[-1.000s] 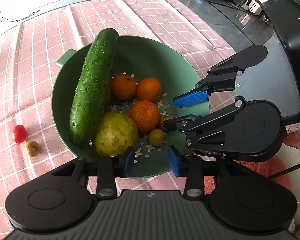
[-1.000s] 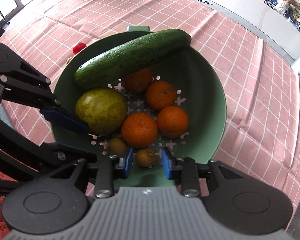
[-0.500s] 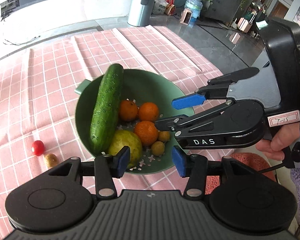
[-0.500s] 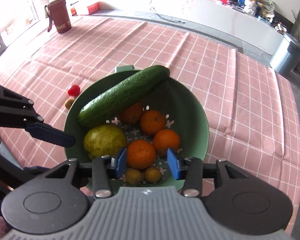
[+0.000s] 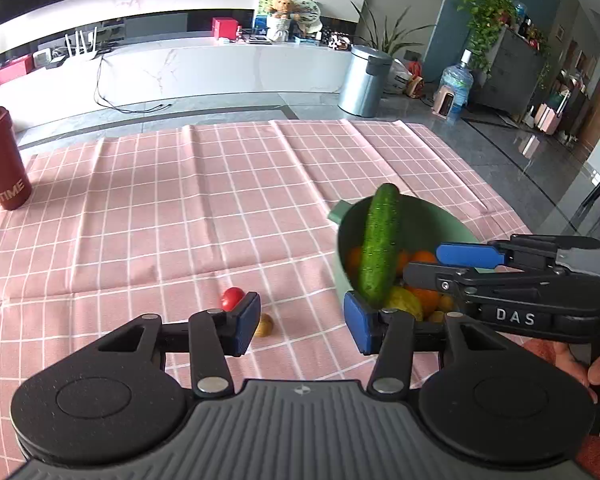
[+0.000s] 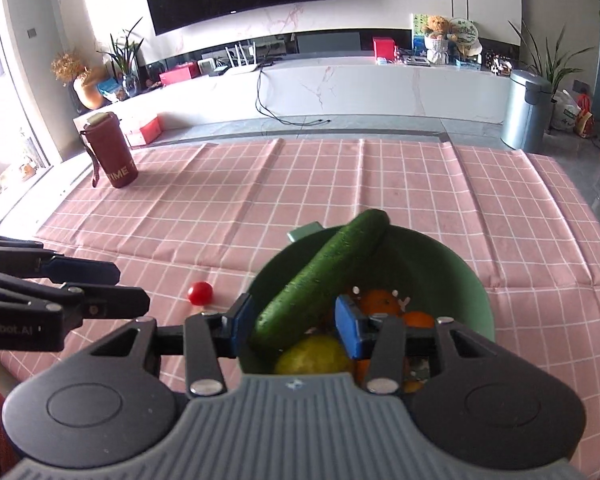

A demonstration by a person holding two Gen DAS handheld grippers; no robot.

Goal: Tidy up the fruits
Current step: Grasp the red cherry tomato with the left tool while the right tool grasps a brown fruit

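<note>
A green colander bowl (image 5: 432,220) (image 6: 452,280) on the pink checked cloth holds a long cucumber (image 5: 378,248) (image 6: 324,276), several oranges (image 5: 422,258) (image 6: 380,302) and a yellow-green fruit (image 5: 404,304) (image 6: 312,356). A cherry tomato (image 5: 232,297) (image 6: 200,293) and a small brown fruit (image 5: 264,325) lie on the cloth left of the bowl. My left gripper (image 5: 300,324) is open and empty, above the cloth beside the bowl. My right gripper (image 6: 294,328) is open and empty, above the bowl's near rim.
A dark red bottle (image 5: 2,160) (image 6: 112,152) stands at the far left of the table. The table's far edge (image 6: 320,140) runs along the back, with floor, a white counter and a metal bin (image 6: 528,112) beyond.
Both grippers have pulled back and up from the bowl and tilted toward level. Both have opened wider. The left one has swung left, over the tomato and brown fruit.
</note>
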